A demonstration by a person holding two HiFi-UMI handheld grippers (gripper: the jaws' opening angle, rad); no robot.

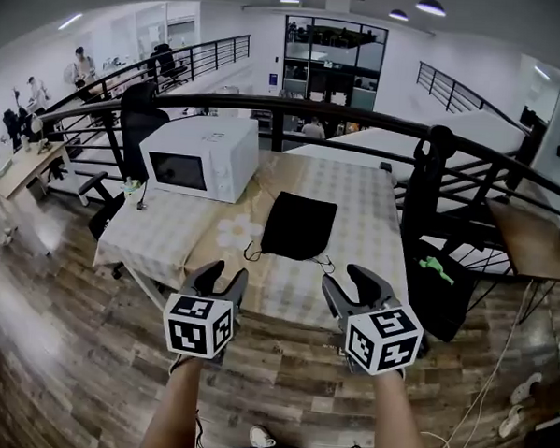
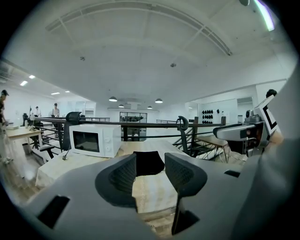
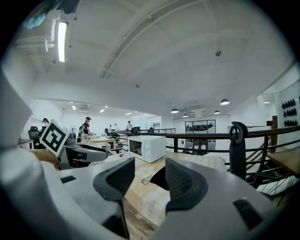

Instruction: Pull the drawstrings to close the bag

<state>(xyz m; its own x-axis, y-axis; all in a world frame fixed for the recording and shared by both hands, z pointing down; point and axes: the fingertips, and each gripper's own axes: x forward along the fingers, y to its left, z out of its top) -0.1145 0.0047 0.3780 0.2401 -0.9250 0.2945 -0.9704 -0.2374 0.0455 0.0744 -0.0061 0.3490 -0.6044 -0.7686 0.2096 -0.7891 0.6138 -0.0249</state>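
Note:
A black drawstring bag lies flat in the middle of the checked table, its thin cords trailing at the near corners. My left gripper and right gripper hover side by side just short of the table's near edge, both open with nothing between the jaws. In the left gripper view the bag shows beyond the left gripper. The right gripper view shows the bag partly behind the right gripper, with a cord loop to its left.
A white microwave stands on the table's back left. A black railing runs behind the table, with a post at the right. Wooden floor lies under me. People stand at desks far left.

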